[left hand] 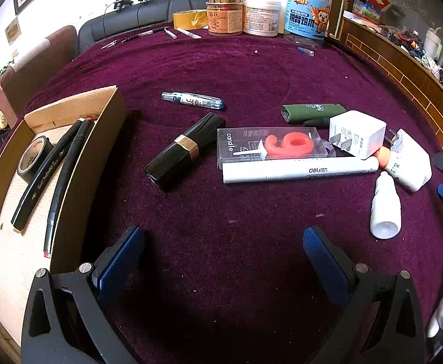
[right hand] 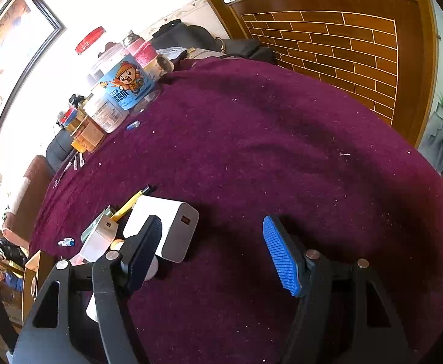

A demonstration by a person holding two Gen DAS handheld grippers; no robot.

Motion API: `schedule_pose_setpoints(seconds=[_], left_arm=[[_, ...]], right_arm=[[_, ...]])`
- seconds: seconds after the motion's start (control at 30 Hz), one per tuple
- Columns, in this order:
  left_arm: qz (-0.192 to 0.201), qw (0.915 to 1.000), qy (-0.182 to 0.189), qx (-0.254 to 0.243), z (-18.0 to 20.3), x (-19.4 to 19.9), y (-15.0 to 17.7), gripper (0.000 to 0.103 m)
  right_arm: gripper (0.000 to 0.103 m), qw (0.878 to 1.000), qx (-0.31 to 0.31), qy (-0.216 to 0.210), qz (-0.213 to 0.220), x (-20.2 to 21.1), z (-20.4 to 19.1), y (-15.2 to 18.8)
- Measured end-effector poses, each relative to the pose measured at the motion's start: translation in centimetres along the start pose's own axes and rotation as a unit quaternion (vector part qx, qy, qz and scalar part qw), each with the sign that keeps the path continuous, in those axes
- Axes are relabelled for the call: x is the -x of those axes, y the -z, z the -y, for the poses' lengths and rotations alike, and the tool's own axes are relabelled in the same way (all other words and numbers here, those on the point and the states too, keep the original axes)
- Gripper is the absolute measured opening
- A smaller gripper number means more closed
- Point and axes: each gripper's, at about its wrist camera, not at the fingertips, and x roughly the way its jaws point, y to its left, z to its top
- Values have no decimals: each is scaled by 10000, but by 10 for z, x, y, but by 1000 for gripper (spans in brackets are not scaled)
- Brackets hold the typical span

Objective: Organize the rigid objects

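A cardboard box (left hand: 78, 163) at the left holds two black markers (left hand: 48, 173) and a roll of black tape (left hand: 33, 157). On the purple cloth lie a black lipstick (left hand: 185, 151), a clear pen (left hand: 192, 100), a candle case (left hand: 270, 145), a white Deli pen (left hand: 300, 170), a green lighter (left hand: 312, 112), a white charger (left hand: 356, 133) and a white bottle (left hand: 385, 209). My left gripper (left hand: 221, 242) stands open over bare cloth, nothing between its fingers. My right gripper (right hand: 212, 248) is open too; its left finger overlaps the white charger (right hand: 175, 227).
Jars (left hand: 308, 12), tubs and a yellow tape roll (left hand: 190, 19) line the far table edge, with small pens beside them. A wooden brick-pattern counter (right hand: 342, 48) runs along the right. A sofa (left hand: 136, 15) stands behind the table.
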Motion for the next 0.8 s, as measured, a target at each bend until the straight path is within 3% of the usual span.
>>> schedule_pose_setpoints(seconds=[0.67, 0.8], left_arm=[[11, 10000, -2, 5, 1, 0, 1, 102], [7, 9997, -130, 197, 1, -4, -2, 102]], right_arm=[[70, 9997, -112, -192, -34, 0, 4, 0], [70, 9997, -32, -229, -80, -1, 2, 0]])
